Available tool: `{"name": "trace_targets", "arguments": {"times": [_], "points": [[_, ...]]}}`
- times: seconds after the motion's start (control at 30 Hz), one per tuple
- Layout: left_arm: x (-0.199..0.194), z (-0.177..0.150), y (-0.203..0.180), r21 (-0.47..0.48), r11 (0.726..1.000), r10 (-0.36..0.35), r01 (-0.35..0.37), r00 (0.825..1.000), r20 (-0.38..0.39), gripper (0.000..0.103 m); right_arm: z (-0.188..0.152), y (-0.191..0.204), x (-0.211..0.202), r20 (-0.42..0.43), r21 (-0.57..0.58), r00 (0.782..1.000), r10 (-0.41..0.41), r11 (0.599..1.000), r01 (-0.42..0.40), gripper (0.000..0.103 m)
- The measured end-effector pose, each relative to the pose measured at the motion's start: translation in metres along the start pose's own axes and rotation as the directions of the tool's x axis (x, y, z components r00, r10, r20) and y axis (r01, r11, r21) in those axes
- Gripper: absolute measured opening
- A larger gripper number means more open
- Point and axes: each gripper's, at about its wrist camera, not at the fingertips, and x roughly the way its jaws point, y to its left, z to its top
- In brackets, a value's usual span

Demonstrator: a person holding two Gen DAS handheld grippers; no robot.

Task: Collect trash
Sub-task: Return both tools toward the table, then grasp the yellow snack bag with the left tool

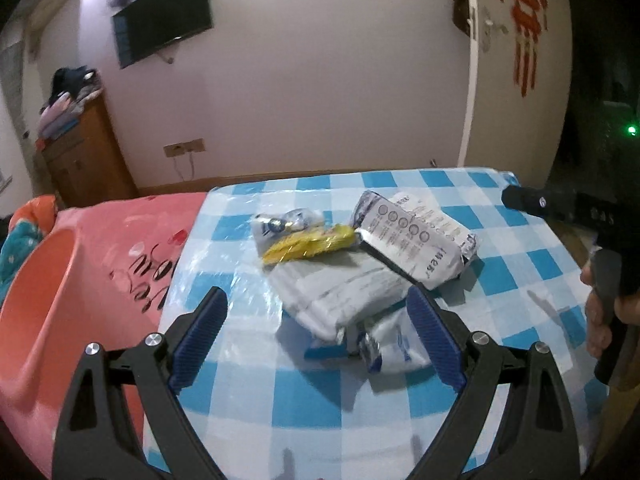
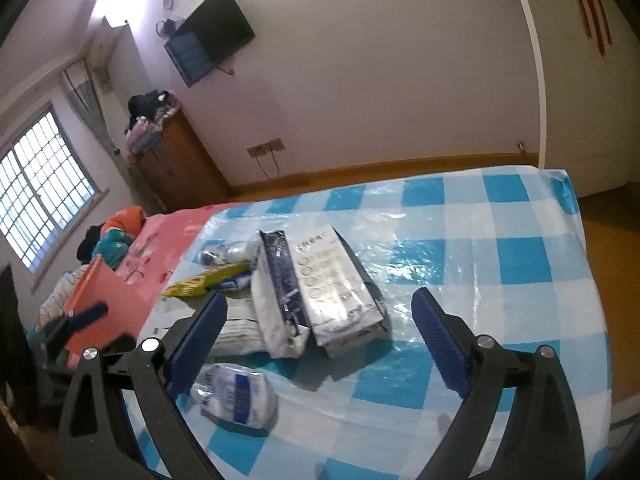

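Observation:
A heap of trash lies on the blue-checked table. It holds a silver printed pouch, a yellow wrapper, a grey-white plastic bag, a dark blue and white pouch and a white-blue packet. My left gripper hangs open just above the near side of the heap, holding nothing. My right gripper is open too, with the pouches lying beyond its empty fingers.
An orange-pink bin sits left of the table on a pink bedcover. A hand grips a black handle at the right edge. A wooden cabinet, a wall TV and the table's far edge lie behind.

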Motion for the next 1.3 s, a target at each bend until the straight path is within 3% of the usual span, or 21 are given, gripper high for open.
{"name": "trace_targets", "arguments": {"times": [0.1, 0.23, 0.37, 0.5, 0.8, 0.87, 0.93, 1.0, 1.3], "points": [[0.021, 0.017, -0.001, 0.021, 1.0, 0.02, -0.019, 0.999, -0.034, 0.092, -0.001, 0.0, 0.006, -0.018, 0.002, 1.0, 0.01, 1.0, -0.01, 0.092], [0.06, 0.039, 0.011, -0.038, 0.999, -0.026, 0.02, 0.986, -0.166, 0.092, -0.006, -0.001, 0.02, -0.06, 0.005, 0.998, 0.008, 1.0, -0.008, 0.092], [0.086, 0.056, 0.02, -0.085, 0.996, -0.049, 0.031, 0.977, -0.208, 0.092, -0.011, 0.002, 0.031, -0.095, 0.012, 0.995, 0.018, 1.0, -0.017, 0.092], [0.117, 0.066, 0.029, -0.156, 0.987, -0.086, 0.039, 0.948, -0.307, 0.091, -0.015, 0.005, 0.039, -0.116, 0.011, 0.993, 0.03, 1.0, -0.029, 0.092], [0.154, 0.061, 0.029, -0.159, 0.987, -0.074, 0.006, 0.902, -0.425, 0.091, -0.021, 0.0, 0.048, -0.135, 0.018, 0.991, 0.012, 1.0, -0.01, 0.092], [0.157, 0.06, 0.028, -0.153, 0.988, -0.066, -0.001, 0.899, -0.432, 0.091, -0.021, 0.002, 0.047, -0.131, 0.012, 0.991, 0.015, 1.0, -0.014, 0.092], [0.159, 0.06, 0.029, -0.161, 0.987, -0.068, -0.003, 0.898, -0.435, 0.081, -0.021, 0.003, 0.046, -0.13, 0.007, 0.991, 0.023, 1.0, -0.022, 0.092], [0.16, 0.059, 0.031, -0.183, 0.983, -0.077, -0.005, 0.896, -0.437, 0.078, -0.022, 0.005, 0.047, -0.137, 0.006, 0.99, 0.029, 1.0, -0.028, 0.092], [0.158, 0.053, 0.035, -0.225, 0.974, -0.086, -0.009, 0.908, -0.411, 0.068, -0.024, 0.006, 0.048, -0.148, 0.015, 0.987, 0.055, 0.998, -0.054, 0.092]]}}
